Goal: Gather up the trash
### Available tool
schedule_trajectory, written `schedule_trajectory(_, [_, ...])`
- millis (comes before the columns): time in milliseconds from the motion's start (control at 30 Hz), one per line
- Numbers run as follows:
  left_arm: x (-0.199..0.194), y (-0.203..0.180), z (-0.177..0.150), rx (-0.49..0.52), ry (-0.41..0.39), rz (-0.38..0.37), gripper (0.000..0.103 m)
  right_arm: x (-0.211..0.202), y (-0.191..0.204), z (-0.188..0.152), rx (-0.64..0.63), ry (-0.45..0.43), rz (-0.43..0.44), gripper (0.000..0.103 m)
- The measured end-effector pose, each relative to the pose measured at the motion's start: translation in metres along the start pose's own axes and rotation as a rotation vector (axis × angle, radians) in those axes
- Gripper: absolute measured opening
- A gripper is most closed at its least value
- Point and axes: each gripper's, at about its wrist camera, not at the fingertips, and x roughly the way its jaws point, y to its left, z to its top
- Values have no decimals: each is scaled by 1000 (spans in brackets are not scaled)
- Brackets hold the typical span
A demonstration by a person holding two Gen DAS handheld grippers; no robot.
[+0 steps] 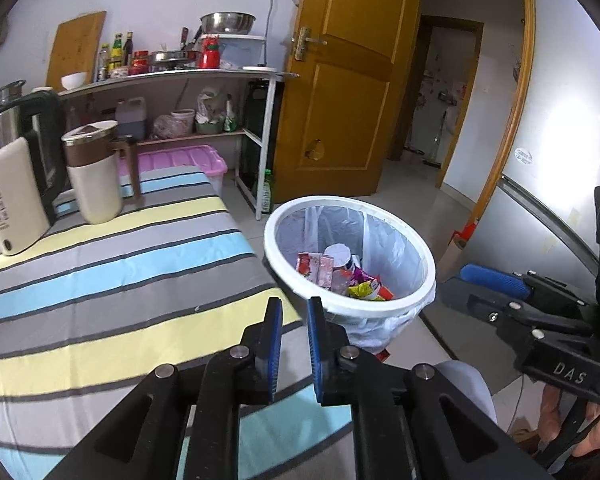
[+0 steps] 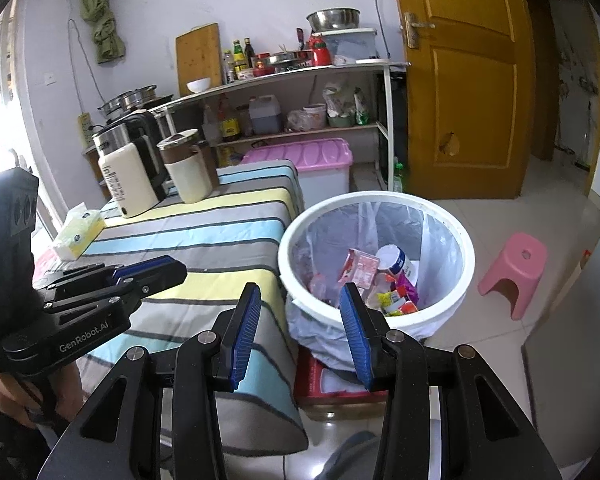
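Observation:
A white trash bin [image 1: 332, 200] [image 2: 380, 197] lined with a clear bag stands on the floor beside the table's corner. Inside lie crumpled wrappers, a pink carton and a white cup [image 1: 340, 276] [image 2: 380, 280]. My left gripper [image 1: 294, 312] hovers over the edge of the striped tablecloth [image 1: 120, 264] just short of the bin; its blue pads stand a narrow gap apart with nothing between them. My right gripper [image 2: 300, 292] is open wide and empty, hanging before the bin's near rim. Each gripper also shows in the other's view: right gripper [image 1: 460, 280], left gripper [image 2: 176, 270].
On the far end of the table stand a kettle [image 2: 140, 136], a lidded cream mug [image 2: 188, 172], a cream flat bottle [image 2: 128, 180] and a tissue pack [image 2: 78, 234]. A pink stool [image 2: 514, 268] sits right of the bin, a pink-lidded box [image 2: 312, 160] and a kitchen shelf behind.

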Motion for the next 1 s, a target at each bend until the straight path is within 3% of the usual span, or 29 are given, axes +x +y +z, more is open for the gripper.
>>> schedule_trajectory(367, [-36,7,-24,-13,-23,65,12,-25,17,-13,-45,-33,7,43])
schedule_trajectory(1000, [-53,7,-32,-29,-50,74,12,-35,20,-20,-53,-43,5,43])
